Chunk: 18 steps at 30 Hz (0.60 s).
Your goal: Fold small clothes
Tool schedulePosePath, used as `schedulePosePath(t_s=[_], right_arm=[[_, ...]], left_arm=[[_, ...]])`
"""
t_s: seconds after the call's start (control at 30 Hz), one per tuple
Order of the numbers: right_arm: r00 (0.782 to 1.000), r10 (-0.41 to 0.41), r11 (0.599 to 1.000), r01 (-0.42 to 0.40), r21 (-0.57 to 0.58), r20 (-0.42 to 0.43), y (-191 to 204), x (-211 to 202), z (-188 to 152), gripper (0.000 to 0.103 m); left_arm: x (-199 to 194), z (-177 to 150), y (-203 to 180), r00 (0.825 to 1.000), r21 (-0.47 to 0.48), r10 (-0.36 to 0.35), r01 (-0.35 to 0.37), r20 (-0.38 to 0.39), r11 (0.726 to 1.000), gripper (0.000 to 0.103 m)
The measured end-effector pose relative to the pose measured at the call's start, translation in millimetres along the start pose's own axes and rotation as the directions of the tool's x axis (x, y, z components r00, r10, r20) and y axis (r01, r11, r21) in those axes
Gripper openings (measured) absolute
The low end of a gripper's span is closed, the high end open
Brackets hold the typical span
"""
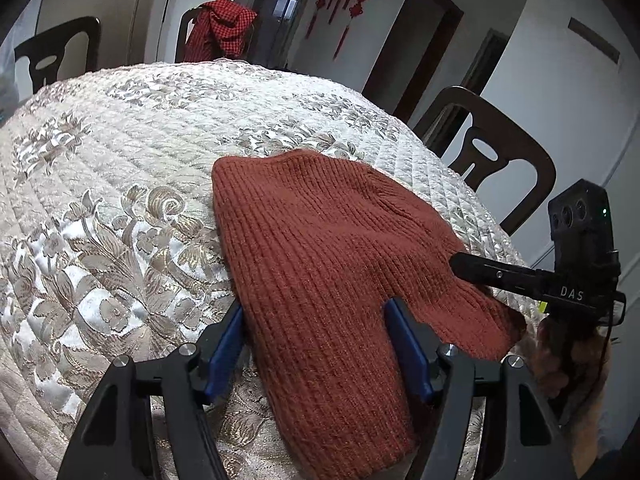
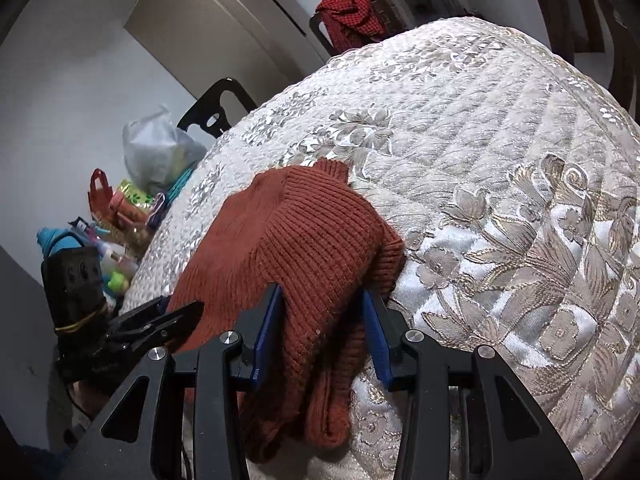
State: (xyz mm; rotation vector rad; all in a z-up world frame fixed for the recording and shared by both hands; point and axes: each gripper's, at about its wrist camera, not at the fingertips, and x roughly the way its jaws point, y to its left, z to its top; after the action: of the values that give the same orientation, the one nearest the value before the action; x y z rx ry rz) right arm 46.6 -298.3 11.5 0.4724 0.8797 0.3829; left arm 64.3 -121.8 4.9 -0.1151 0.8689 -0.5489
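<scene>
A rust-red knitted sweater [image 1: 320, 240] lies folded on the quilted floral table cover [image 1: 100, 200]. My left gripper [image 1: 316, 312] is open, its blue-padded fingers [image 1: 224, 344] on either side of the sweater's near part. My right gripper [image 2: 324, 316] is open too, its blue pads [image 2: 266, 332] on either side of a bunched end of the sweater [image 2: 304, 240] near the table's edge. The right gripper shows in the left wrist view [image 1: 520, 276] at the sweater's right edge. The left gripper shows in the right wrist view [image 2: 160, 320] at the sweater's left.
Dark wooden chairs [image 1: 492, 156] stand around the round table; one at the back holds a red checked cloth [image 1: 218, 28]. A plastic bag [image 2: 156, 148] and bottles and small items [image 2: 116, 216] sit beyond the table's left edge in the right wrist view.
</scene>
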Motion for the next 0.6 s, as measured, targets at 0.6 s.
schedulePosePath(t_s=[0.6], right_arm=[[0.995,0.098,0.994,-0.097,-0.042,0.028,19,-10,5,0.018]], left_arm=[[-31,10,-2,0.997,0.066,-0.025,0.020,0.078,0.998,0.036]])
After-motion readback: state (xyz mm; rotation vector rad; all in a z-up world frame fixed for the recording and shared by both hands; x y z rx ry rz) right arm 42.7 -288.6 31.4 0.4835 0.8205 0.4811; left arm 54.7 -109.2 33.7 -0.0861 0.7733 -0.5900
